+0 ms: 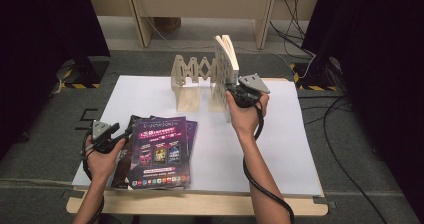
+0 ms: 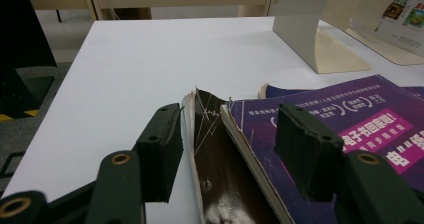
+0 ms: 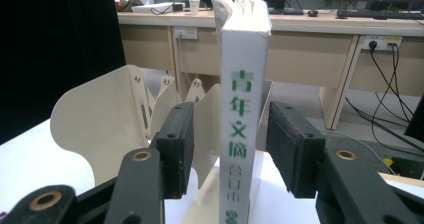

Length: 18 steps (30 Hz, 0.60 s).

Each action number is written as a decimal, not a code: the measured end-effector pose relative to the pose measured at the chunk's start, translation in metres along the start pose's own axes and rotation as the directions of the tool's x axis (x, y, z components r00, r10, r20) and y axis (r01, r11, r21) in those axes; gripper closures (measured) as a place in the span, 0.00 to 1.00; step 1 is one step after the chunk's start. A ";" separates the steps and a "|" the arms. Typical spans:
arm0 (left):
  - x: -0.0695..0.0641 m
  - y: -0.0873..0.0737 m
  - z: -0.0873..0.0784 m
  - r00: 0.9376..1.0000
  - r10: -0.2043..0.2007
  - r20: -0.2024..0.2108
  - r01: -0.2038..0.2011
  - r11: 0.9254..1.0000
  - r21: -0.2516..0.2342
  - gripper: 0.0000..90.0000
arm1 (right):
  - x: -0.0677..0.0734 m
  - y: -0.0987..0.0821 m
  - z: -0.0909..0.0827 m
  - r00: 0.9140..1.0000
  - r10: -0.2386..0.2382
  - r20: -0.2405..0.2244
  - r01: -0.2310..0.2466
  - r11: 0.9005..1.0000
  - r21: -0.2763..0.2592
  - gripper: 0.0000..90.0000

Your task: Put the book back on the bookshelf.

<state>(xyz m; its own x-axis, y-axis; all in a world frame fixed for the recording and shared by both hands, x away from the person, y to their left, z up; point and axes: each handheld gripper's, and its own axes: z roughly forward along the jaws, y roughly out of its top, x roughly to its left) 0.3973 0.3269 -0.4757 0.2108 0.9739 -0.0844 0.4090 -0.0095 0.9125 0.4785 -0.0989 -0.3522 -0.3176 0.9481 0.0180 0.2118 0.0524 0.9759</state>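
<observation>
White book (image 3: 243, 109) with green characters on its spine stands upright at the right end of the wooden expandable book rack (image 1: 192, 79), between the jaws of the right hand-held gripper (image 3: 227, 144); the pads stand just beside its covers with gaps showing, so that hand-held gripper is open. Nearer the person than the rack, 2 purple magazines (image 1: 161, 151) lie stacked on the desk (image 1: 280, 149). The left hand-held gripper (image 2: 227, 144) is open around their left edges.
</observation>
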 end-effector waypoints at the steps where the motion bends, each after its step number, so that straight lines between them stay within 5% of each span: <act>1: -0.001 0.001 0.000 1.000 -0.001 0.005 0.001 1.000 0.008 0.50 | 0.000 -0.001 -0.001 1.000 0.002 -0.003 -0.002 1.000 0.000 0.61; 18: -0.010 0.000 0.009 0.999 -0.042 0.026 0.039 0.991 0.126 0.56 | -0.003 -0.036 -0.023 0.997 0.049 -0.057 -0.043 0.994 0.102 0.64</act>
<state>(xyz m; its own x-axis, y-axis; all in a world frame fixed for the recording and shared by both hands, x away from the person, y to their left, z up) 0.4030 0.3151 -0.4779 0.2163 0.9672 -0.1330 0.5253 -0.0004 0.8509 0.4501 -0.1110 -0.3825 -0.3588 0.9302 0.0778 0.3181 0.0435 0.9471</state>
